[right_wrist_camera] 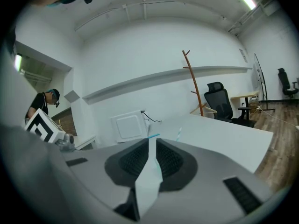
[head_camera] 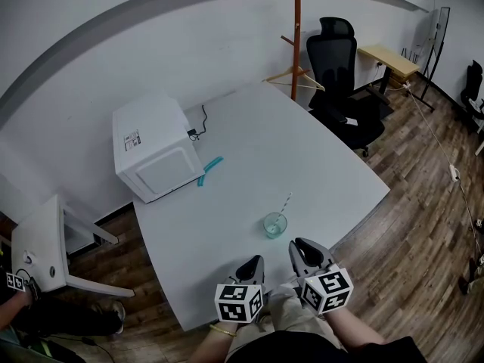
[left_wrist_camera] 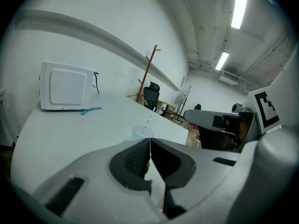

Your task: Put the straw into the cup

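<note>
A clear, teal-tinted cup [head_camera: 275,224] stands on the white table [head_camera: 302,157] near its front edge. A striped straw [head_camera: 286,203] leans in it, top tilted to the far right. My left gripper [head_camera: 257,262] hangs just short of the cup at its near left, jaws shut together with nothing between them. My right gripper [head_camera: 297,246] sits just right of it and near the cup, jaws a narrow gap apart and empty. The left gripper view shows the cup [left_wrist_camera: 141,132] and straw [left_wrist_camera: 149,118] just past the closed tips [left_wrist_camera: 150,141]. Only the straw's top [right_wrist_camera: 178,134] shows above the right gripper [right_wrist_camera: 152,141].
A white microwave [head_camera: 155,146] stands at the table's far left, a teal object [head_camera: 210,170] lying beside it. A black office chair [head_camera: 340,82] and an orange coat stand [head_camera: 296,36] are beyond the far corner. A white chair [head_camera: 45,248] is left of the table.
</note>
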Demonstrator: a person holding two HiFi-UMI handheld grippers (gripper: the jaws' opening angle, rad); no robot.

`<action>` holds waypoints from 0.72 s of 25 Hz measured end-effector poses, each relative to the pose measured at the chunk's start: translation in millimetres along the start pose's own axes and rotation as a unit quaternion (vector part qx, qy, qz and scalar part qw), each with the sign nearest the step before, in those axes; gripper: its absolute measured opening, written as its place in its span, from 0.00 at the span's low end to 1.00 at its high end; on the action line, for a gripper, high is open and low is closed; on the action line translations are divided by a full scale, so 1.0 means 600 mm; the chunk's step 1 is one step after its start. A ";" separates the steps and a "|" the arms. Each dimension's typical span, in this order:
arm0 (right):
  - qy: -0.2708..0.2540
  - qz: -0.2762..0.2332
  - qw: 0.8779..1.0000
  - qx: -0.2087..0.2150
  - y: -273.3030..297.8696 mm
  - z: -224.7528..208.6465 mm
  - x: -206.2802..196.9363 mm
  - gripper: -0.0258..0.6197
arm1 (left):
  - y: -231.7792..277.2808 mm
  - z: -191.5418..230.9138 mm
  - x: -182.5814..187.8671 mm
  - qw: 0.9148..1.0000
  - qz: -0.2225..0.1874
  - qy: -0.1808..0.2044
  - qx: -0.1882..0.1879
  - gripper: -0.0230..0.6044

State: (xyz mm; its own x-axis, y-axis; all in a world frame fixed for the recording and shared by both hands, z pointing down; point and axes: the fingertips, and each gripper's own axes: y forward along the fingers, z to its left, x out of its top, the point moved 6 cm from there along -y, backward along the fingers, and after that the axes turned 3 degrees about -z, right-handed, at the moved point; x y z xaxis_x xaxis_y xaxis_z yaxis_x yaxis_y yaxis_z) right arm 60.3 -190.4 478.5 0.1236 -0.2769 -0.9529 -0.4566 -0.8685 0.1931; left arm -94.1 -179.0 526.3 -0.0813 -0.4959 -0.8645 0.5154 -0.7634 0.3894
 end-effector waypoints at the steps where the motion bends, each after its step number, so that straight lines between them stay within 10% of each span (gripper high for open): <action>1: 0.001 -0.002 1.000 -0.001 -0.006 0.002 0.001 0.14 | -0.004 -0.002 -0.001 1.000 -0.001 0.001 -0.001 0.07; 18: 0.008 -0.017 1.000 0.004 -0.084 0.038 -0.003 0.11 | -0.072 -0.029 -0.025 1.000 -0.008 0.015 -0.011 0.07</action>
State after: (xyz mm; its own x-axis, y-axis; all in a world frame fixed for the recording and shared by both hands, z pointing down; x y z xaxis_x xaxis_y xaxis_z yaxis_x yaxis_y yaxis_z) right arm 63.0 -136.5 465.4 0.1526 -0.2530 -0.9553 -0.4595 -0.8740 0.1581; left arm -100.3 -131.7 516.8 -0.0649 -0.4713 -0.8796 0.5330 -0.7616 0.3687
